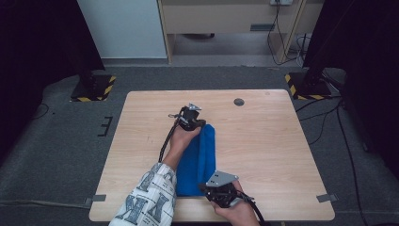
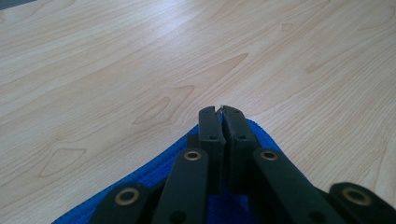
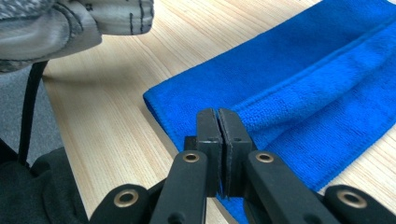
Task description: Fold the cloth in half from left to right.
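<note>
Lying folded between both closed hand-held grippers [image 1: 196, 123] [image 1: 210, 189], blue cloth [image 1: 200, 160] is pinched at each end.

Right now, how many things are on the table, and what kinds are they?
Blue cloth: 1
Black grippers, the left gripper at the cloth's far end and the right gripper at its near end: 2
Round dark spot in the tabletop: 1
Total: 4

bare table [image 1: 273, 141] right of the blue cloth [image 1: 200, 160], patterned sleeve [image 1: 150, 197] crowding its left edge
</note>
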The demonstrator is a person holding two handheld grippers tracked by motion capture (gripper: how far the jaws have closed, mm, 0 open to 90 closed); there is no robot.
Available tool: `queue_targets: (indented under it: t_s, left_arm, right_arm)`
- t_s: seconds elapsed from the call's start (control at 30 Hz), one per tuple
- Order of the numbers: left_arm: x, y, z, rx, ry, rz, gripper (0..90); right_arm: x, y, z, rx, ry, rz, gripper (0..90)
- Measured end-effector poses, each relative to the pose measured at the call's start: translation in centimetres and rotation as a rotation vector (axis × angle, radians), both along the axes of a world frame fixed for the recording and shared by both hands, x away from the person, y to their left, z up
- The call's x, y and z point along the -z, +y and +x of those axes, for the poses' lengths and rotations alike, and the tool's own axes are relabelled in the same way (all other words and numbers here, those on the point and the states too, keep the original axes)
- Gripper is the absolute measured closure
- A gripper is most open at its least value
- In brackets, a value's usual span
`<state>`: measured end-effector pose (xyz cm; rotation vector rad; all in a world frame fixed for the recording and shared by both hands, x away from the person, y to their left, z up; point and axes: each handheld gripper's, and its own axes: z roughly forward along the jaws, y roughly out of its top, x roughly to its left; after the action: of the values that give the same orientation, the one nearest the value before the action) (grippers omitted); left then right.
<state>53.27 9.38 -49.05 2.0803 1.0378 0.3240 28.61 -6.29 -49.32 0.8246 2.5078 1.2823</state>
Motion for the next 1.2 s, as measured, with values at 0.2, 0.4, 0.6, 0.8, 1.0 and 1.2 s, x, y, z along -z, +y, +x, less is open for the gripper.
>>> queue_targets:
  t_s: [0.2, 0.4, 0.6, 0.8, 1.0, 1.2]
  left_arm:
    - [0.0, -0.2, -0.1, 0.003, -0.021, -0.017, 77.1]
    - [-0.4, 0.0, -0.1, -0.026, -0.040, -0.025, 52.5]
    - [-1.2, 0.8, -0.3, -0.020, -0.044, -0.029, 36.3]
    - [-1.9, 1.7, -0.8, -0.008, -0.070, -0.021, 25.7]
    - [-2.3, 2.2, -1.3, -0.001, -0.086, 0.002, 17.7]
    - [-2.4, 2.6, -1.6, 0.002, -0.087, -0.004, 14.2]
  right_arm:
    - [0.4, -0.5, 0.3, 0.027, 0.012, -0.005, 82.6]
    - [0.3, -1.1, 0.6, 0.076, 0.014, 0.000, 58.1]
    - [0.2, -1.6, 1.3, 0.107, -0.002, -0.014, 34.5]
    - [0.4, -2.1, 2.1, 0.150, 0.005, -0.013, 16.5]
    - [0.8, -2.5, 3.5, 0.181, 0.013, -0.014, 12.1]
    - [0.7, -2.7, 5.2, 0.207, -0.009, -0.026, 13.0]
